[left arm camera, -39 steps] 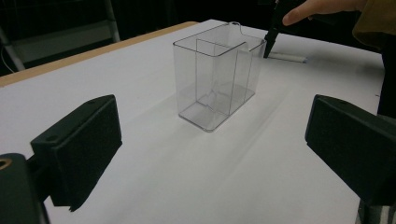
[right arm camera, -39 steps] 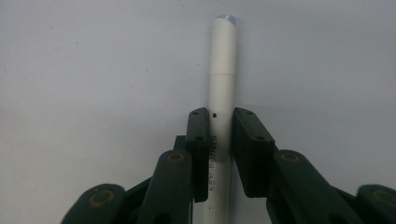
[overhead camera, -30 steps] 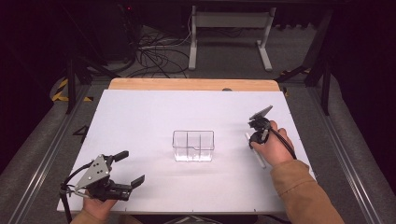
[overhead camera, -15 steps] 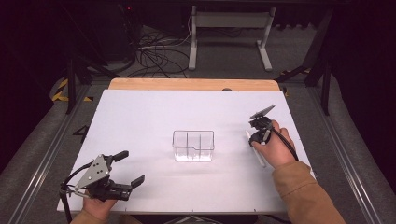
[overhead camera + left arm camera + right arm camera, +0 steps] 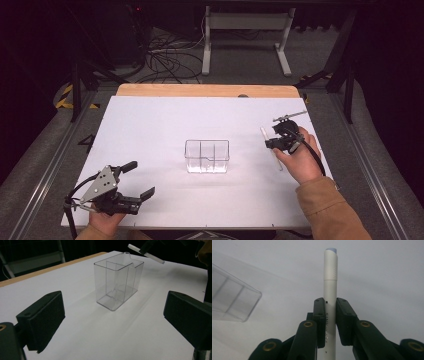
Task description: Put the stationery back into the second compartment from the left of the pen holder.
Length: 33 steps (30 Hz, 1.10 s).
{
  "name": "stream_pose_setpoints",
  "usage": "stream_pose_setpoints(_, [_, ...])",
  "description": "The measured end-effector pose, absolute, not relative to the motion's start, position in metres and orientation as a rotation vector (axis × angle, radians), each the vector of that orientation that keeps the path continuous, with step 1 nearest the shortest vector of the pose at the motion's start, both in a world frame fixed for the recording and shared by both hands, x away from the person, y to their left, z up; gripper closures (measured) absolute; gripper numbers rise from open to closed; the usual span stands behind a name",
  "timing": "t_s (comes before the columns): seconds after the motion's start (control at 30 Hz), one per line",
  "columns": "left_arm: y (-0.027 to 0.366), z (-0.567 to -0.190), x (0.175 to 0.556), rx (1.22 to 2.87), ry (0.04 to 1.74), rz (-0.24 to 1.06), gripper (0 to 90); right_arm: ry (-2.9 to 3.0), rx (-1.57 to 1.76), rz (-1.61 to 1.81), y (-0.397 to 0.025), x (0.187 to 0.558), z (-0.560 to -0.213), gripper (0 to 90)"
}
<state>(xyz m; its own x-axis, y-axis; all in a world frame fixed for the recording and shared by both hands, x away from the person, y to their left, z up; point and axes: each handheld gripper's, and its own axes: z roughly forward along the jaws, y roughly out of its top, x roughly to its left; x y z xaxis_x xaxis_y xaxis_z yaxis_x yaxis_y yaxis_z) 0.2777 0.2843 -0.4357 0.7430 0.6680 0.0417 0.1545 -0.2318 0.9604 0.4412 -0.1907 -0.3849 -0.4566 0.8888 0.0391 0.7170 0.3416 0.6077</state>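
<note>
Gripping a white pen [image 5: 329,290] near the table's [image 5: 150,125] right edge, beside the clear divided box [image 5: 207,155].

The right gripper [image 5: 276,141] clamps the barrel mid-length, probably ready for boxing; long axis runs near-to-far, cap farthest. The left gripper [image 5: 135,179] rests wide apart, near corner.

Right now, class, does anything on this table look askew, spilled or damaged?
Nothing stands out. The clear divided container stands upright and empty mid-table. The right gripper is clamped on a white pen, and the left gripper is open.
</note>
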Motion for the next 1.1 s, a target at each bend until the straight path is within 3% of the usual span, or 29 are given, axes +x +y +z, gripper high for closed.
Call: stream_pose_setpoints(1.1, [0.285,-0.435,0.277,1.767,0.646,0.542,4.6,2.126,0.758,1.596,-0.168,0.409,-0.356,79.3])
